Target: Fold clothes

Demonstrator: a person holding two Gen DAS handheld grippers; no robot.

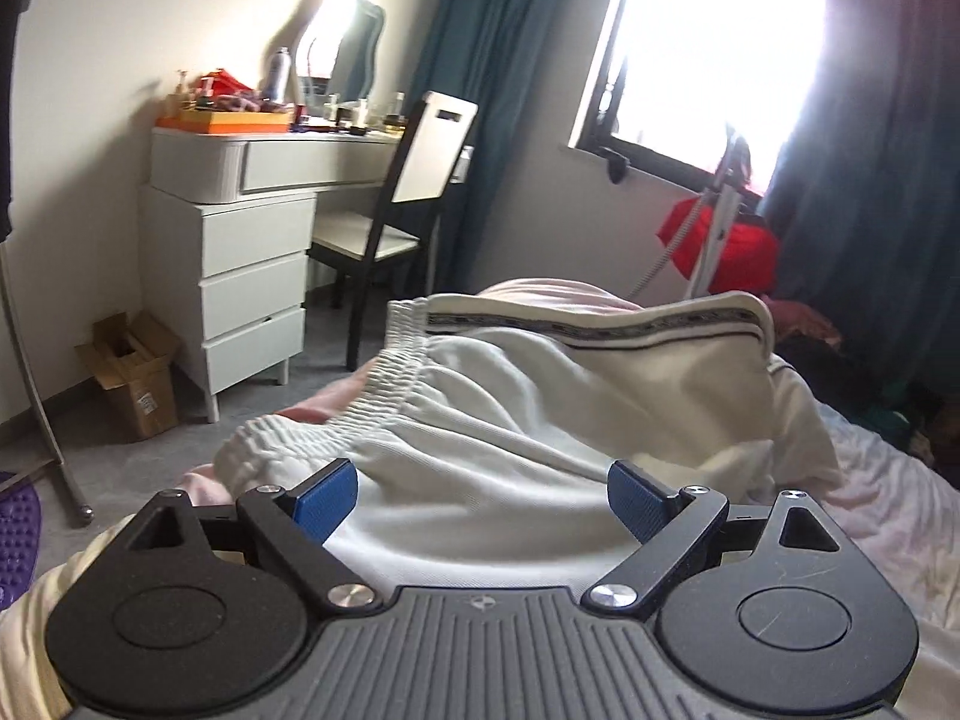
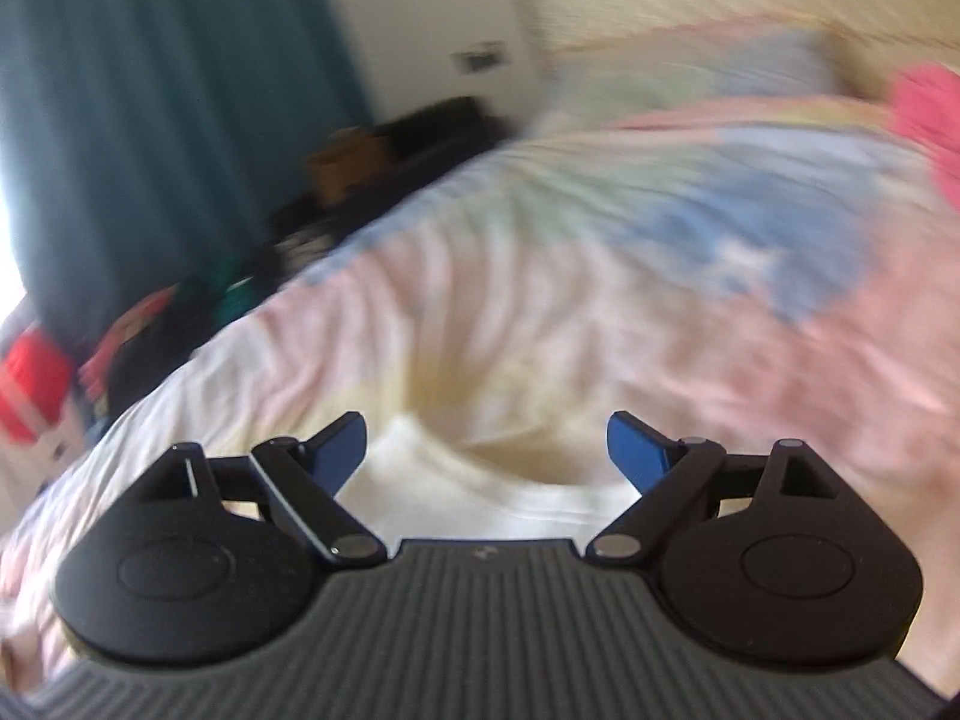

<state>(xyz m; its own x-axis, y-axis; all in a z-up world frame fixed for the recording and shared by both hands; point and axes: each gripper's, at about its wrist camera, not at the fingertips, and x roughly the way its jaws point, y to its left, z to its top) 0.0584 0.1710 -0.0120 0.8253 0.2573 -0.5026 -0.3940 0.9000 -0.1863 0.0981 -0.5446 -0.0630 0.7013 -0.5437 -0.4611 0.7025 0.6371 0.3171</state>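
The soft, light white shorts (image 1: 510, 420) lay rumpled at the bed's (image 1: 888, 498) edge; their elastic waistband (image 1: 384, 384) looked the best hold. Both the left gripper (image 1: 483, 501) and the right gripper (image 2: 486, 450) had jaws apart, empty.

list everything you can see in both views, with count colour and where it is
white garment: 1, white with elastic waistband and dark-striped trim, heaped on the bed in front of the left gripper
bedsheet: 1, pastel pink, blue and yellow, covering the bed
dressing table: 1, white with drawers, against the wall, top cluttered
chair: 1, dark frame and pale seat, at the dressing table
cardboard box: 1, brown, on the floor beside the drawers
curtains: teal, beside the window
window: 1, bright, dark frame
red fabric: red, below the window
left hand-held gripper: 1, black with blue pads, open over the garment
right hand-held gripper: 1, same, open; view blurred
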